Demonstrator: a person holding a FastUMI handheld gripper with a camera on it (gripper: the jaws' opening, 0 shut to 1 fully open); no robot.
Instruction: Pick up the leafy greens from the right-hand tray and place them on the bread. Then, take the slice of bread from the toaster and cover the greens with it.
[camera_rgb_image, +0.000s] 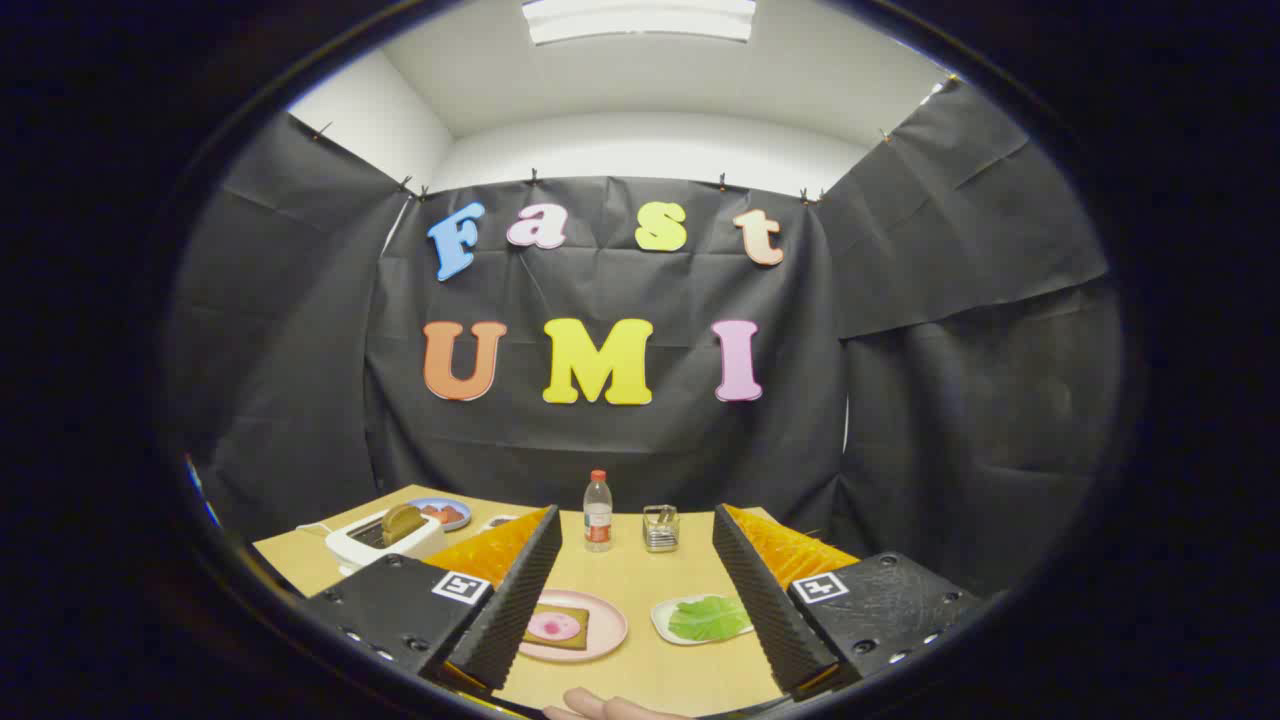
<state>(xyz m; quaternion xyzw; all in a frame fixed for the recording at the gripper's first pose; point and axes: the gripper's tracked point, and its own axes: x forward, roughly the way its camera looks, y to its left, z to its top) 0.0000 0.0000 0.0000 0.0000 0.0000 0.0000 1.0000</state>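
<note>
Leafy greens (708, 617) lie on a white tray (664, 622) on the wooden table (640, 570), just inside the right finger and apart from it. Left of the tray, a pink plate (607, 640) carries a bread slice (555, 627) with a pink topping, partly hidden behind the left finger. Part of a hand (610, 707) shows at the table's near edge. The gripper (635, 525) hovers with fingers spread wide, holding and touching nothing; bare tabletop lies between them. Beyond the fingertips stand a bottle (597, 511) and a metal holder (660, 528). Far left sits a white toaster (383, 540) with a bread slice (402, 521) upright in its slot, a blue plate (445, 513) behind it.
</note>
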